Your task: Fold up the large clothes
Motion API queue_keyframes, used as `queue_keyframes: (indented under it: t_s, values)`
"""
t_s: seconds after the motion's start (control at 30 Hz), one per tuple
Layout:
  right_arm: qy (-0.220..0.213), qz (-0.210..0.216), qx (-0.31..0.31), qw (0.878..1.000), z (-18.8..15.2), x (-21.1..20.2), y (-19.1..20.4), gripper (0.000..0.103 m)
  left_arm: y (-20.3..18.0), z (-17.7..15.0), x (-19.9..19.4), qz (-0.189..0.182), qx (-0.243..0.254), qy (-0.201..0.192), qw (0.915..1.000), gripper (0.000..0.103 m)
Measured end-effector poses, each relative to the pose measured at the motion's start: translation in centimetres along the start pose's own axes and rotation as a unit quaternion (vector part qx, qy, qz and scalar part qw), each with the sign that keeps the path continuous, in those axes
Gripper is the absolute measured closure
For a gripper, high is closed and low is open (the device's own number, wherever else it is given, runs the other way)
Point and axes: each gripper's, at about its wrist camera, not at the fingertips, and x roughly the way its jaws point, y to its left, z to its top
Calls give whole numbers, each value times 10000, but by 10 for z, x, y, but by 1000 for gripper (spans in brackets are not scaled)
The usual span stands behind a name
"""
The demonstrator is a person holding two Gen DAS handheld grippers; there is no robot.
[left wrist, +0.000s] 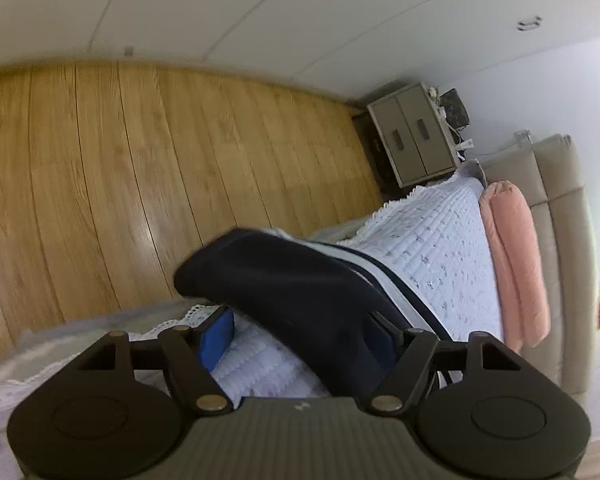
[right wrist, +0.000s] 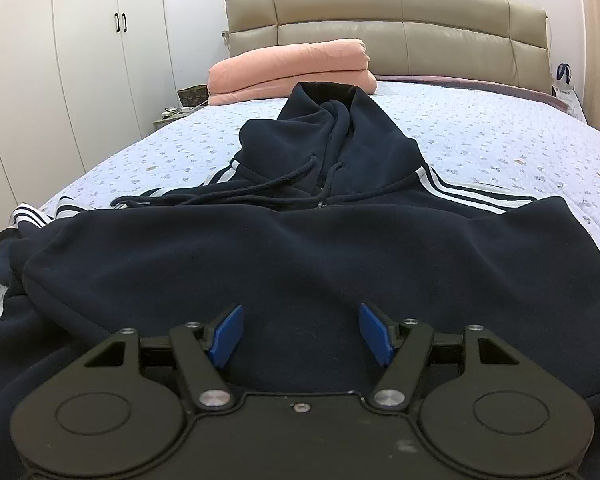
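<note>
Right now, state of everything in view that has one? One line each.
hoodie: spread front-up on the bed, hood toward the headboard, drawstrings loose.
left sleeve: lifted off the quilt, draped across the left gripper.
left gripper: jaws apart, one pad hidden behind the sleeve.
right gripper: open over the hoodie's lower body, nothing gripped.
pink blanket: folded, stacked by the headboard.
wardrobe doors: closed.

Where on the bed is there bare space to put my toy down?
The quilt lies bare between the navy hoodie and the headboard, right of the pink blanket. A narrower strip runs left of the hood. The near end of the bed is crowded: the hoodie covers it.
</note>
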Motion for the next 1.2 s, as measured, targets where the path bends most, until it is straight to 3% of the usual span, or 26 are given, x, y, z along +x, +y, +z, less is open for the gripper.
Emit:
queue_keyframes:
  t_s: [0.13, 0.17, 0.2, 0.23, 0.27, 0.4, 0.5, 0.57, 0.7, 0.8, 0.87, 0.93, 0.97, 1.03, 1.07, 1.1, 1.13, 1.2]
  values:
    - [-3, -3, -2, 10000, 0, 0, 0, 26, 24, 12, 18, -246, -512, 54, 9984, 35]
    - [-3, -4, -4, 10000, 0, 0, 0, 26, 29, 12, 21, -415, -643, -7, 9971, 51]
    - [-4, -5, -4, 10000, 0, 0, 0, 26, 34, 12, 21, -611, -744, -97, 9953, 76]
    - [-6, -9, -6, 10000, 0, 0, 0, 26, 35, 11, 18, -751, -773, -297, 9937, 91]
    - [-9, -11, -8, 10000, 0, 0, 0, 26, 31, 11, 13, -843, -640, -491, 9932, 96]
    - [-15, -7, 0, 10000, 0, 0, 0, 26, -17, -2, -19, -1070, 482, -1103, 9869, 97]
    - [-13, -25, -11, 10000, 0, -1, 0, 26, -63, -27, -51, -1302, 1420, -1311, 9725, 97]
    - [-1, -65, -53, 10000, 1, -1, 0, 25, -101, -58, -70, -1401, 2183, -1406, 9555, 97]
    - [-77, -421, 27, 9991, 9, -18, 2, 24, -174, -139, -92, -1683, 3533, -1262, 9115, 97]
    - [-344, -218, 631, 9972, 15, -56, -13, 24, -222, -213, -98, -1994, 4406, -925, 8704, 97]
    - [-555, -178, 800, 9951, 17, -87, -24, 22, -249, -268, -100, -2274, 4916, -646, 8381, 97]
    - [-748, -242, 791, 9938, 19, -114, -35, 16, -267, -325, -97, -2489, 5461, -358, 7991, 96]
    - [-807, -302, 799, 9931, 19, -125, -42, 15, -275, -360, -94, -2561, 5863, -163, 7683, 94]
    - [-794, -421, 857, 9923, 20, -139, -56, 14, -280, -427, -84, -2567, 6608, 395, 7042, 80]
    - [-702, -487, 883, 9924, 19, -142, -64, 14, -278, -453, -78, -2474, 6844, 635, 6829, 66]
    - [-591, -533, 910, 9927, 18, -141, -70, 14, -271, -480, -69, -2306, 7056, 821, 6650, 58]
    - [-461, -556, 941, 9929, 17, -139, -77, 14, -260, -497, -60, -2135, 7216, 870, 6528, 58]
    - [-245, -549, 1034, 9928, 15, -133, -88, 14, -240, -516, -53, -1800, 7473, 741, 6353, 58]
